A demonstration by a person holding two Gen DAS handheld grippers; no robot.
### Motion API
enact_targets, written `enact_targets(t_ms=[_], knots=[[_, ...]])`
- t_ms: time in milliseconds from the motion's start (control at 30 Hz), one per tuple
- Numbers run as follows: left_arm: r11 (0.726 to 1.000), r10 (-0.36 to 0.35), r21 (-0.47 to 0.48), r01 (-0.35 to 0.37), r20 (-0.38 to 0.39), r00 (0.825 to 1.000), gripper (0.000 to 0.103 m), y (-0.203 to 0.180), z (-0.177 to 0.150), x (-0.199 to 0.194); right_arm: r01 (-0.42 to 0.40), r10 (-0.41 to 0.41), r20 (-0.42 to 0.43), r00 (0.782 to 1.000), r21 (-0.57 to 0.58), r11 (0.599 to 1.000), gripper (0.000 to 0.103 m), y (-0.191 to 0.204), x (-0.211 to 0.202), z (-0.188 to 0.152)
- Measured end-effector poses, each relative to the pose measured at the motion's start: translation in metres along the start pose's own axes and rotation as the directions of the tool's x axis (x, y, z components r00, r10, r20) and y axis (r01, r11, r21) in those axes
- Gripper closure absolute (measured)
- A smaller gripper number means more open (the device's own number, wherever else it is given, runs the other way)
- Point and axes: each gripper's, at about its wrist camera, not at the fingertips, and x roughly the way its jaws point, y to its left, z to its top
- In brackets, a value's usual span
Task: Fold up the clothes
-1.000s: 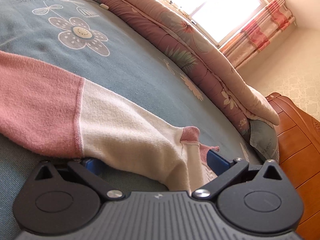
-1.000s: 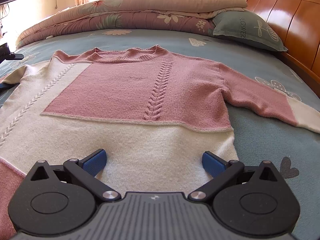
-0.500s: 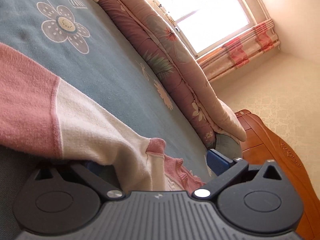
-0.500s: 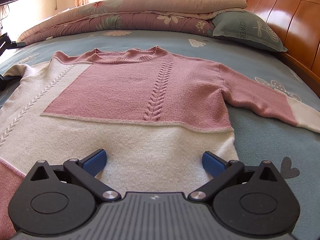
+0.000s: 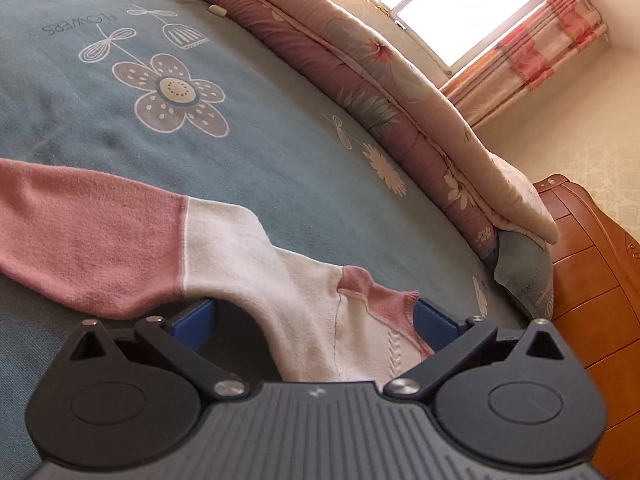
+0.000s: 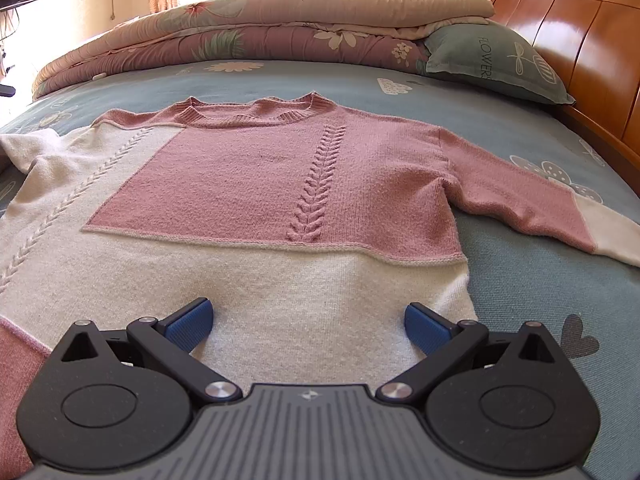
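A pink and cream knit sweater lies flat, front up, on the blue bed sheet, collar toward the far side. Its right sleeve stretches out to the right. My right gripper is open just above the cream hem, nothing between its fingers. In the left wrist view the other sleeve runs in from the left, pink then cream. Its cream shoulder part drapes between the wide-apart blue pads of my left gripper, which stands open around it.
A rolled floral quilt lies along the far side of the bed under the window. A blue pillow rests against the wooden headboard at the right. Bare flowered sheet spreads left of the sweater.
The left gripper's view tipped up toward the window, then came back down; the sleeve now lies lower across its open fingers. The right gripper and the sweater body have stayed put.
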Motion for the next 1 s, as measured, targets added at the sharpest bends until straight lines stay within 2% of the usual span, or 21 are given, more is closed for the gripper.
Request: enact_targets(t_ms=[67,200,233,333,400,467,567,667,833,1000], knots=[[0.999,0.031,0.031,-0.031,-0.014,0.999,0.001,-0.007,0.003,-0.007,0.000,0.000,0.000,1.000,0.000,1.000,0.000,0.000,0.000,0.000],[0.992,-0.035,0.124,0.029,0.045,0.998,0.001,-0.029,0.005,-0.025,0.000,0.000,0.000,1.000,0.000,1.000,0.000,0.000,0.000,0.000],[0.989,-0.047,0.144,0.037,0.064,0.997,0.001,-0.031,0.005,-0.025,0.000,0.000,0.001,1.000,0.000,1.000,0.000,0.000,0.000,0.000],[0.984,-0.009,0.177,-0.002,0.063,0.998,0.001,-0.024,0.003,-0.003,0.000,0.000,0.002,1.000,0.000,1.000,0.000,0.000,0.000,0.000],[0.990,0.056,0.128,-0.055,-0.003,0.998,0.001,-0.006,0.002,0.022,0.000,0.000,0.002,1.000,-0.001,1.000,0.000,0.000,0.000,0.000],[0.992,0.124,0.044,-0.120,-0.076,0.989,0.001,0.017,0.000,0.036,0.001,-0.001,0.002,1.000,-0.002,1.000,0.000,0.000,0.000,0.000],[0.988,0.145,-0.041,-0.148,-0.060,0.988,0.001,0.039,0.003,0.019,0.002,-0.002,0.001,1.000,-0.003,1.000,0.000,0.000,0.000,0.000],[0.986,0.155,-0.056,-0.154,0.005,0.988,0.001,0.051,0.008,-0.014,0.001,-0.001,0.001,1.000,-0.003,1.000,0.000,-0.001,0.000,0.000],[0.964,0.222,-0.128,-0.232,-0.088,0.971,0.001,0.089,-0.001,-0.018,0.001,-0.001,0.002,1.000,-0.003,1.000,0.000,-0.001,0.000,0.000],[0.970,0.219,-0.112,-0.216,0.015,0.976,0.001,0.106,-0.009,-0.012,0.001,-0.001,0.004,1.000,-0.001,1.000,0.000,-0.001,0.000,0.000]])
